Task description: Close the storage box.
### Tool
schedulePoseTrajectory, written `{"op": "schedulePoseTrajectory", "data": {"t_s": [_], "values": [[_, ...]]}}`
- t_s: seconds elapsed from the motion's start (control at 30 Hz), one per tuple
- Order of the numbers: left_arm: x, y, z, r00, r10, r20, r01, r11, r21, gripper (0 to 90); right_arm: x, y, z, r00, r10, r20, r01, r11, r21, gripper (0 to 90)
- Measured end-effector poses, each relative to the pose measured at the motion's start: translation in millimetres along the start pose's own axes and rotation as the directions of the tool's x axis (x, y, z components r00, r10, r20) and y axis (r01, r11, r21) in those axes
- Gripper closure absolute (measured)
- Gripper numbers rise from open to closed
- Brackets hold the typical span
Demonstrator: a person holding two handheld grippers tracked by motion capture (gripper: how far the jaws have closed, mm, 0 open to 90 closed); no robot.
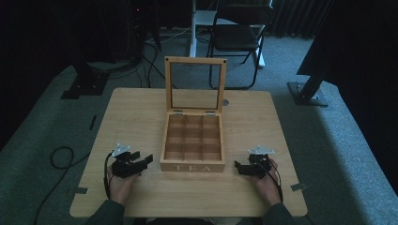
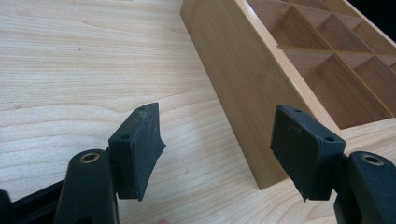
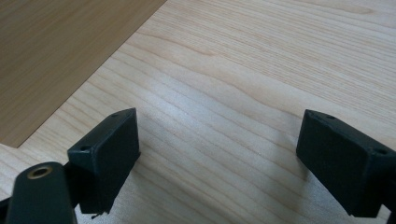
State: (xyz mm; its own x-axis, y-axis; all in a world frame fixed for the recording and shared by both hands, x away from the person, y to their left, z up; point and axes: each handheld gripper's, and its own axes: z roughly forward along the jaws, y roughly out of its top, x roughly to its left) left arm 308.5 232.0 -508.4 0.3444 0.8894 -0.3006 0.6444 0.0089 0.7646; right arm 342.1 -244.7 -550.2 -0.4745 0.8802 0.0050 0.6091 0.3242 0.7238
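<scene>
While both tools rest on the table (image 1: pixel 141 108), the left gripper (image 1: pixel 141 161) and right gripper (image 1: pixel 241 168) are seen spread and empty. Between them the tea box (image 1: pixel 192 165) stands with lid raised, compartments bare. No step is judged begun; a target must first be chosen.

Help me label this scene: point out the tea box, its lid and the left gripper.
tea box (image 1: pixel 192 167), high view, front wall with lettering
lid (image 1: pixel 195 60), high view, top rail of the raised frame
left gripper (image 1: pixel 142 160), high view, between its open fingers

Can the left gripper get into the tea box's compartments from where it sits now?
Probably yes: the tea box has its lid raised upright, and the open left gripper sits beside it on bare table.
</scene>
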Motion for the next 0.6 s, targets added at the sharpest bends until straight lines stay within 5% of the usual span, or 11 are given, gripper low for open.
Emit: {"op": "schedulePoseTrajectory", "data": {"t_s": [0.6], "values": [[-1.6, 1.2, 3.6, 0.9999, 0.010, -0.008, -0.009, 0.9999, 0.009, 33.4, 3.0, -0.6, -0.5, 1.0000, -0.007, -0.006, 0.007, 1.000, 0.000, 13.0]]}}
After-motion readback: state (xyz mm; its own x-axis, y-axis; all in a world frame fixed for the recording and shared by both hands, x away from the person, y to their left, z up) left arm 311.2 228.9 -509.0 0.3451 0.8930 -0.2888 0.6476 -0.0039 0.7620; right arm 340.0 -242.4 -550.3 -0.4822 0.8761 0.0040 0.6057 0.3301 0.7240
